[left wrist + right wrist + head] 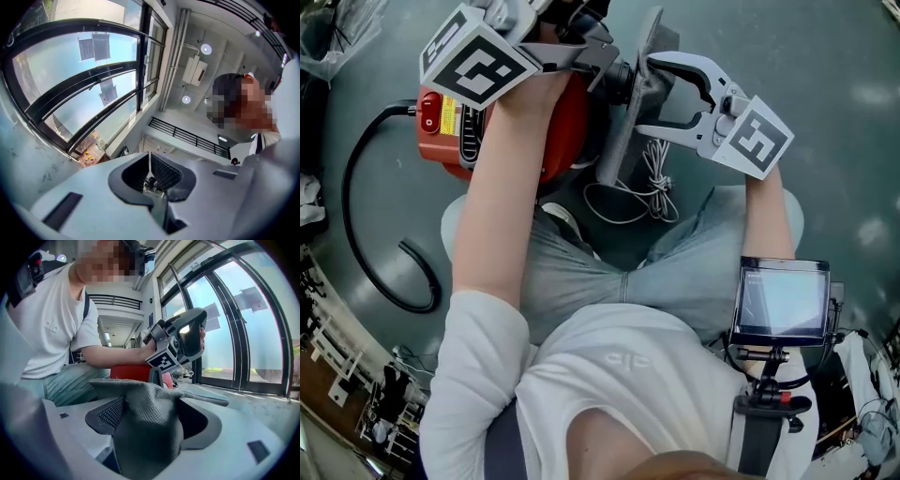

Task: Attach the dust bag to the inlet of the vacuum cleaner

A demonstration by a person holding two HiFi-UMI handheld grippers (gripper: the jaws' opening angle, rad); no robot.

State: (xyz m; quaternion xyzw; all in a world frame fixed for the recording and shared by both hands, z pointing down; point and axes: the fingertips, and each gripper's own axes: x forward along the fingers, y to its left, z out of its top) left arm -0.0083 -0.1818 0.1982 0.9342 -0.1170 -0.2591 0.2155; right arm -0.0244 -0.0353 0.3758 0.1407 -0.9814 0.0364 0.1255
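Down on the floor (834, 159) the red vacuum cleaner (564, 131) sits just ahead of the seated person's knees; its black hose (356, 225) loops away to the left; the inlet I can't pick out, because the left forearm (502, 187) lies across that side. The grey dust bag (623, 131) is up off the floor, right beside the vacuum cleaner and seen edge-on; my read is that it's being lined up with the inlet, and it isn't attached yet. A white cord (652, 183) lies bundled just below it. The right gripper (661, 94) comes in nearly level from the right, clamped on the bag's cloth; the left gripper (150, 158) sits over the vacuum cleaner, tipped up toward the ceiling, jaws together on nothing, probably just waiting its turn.
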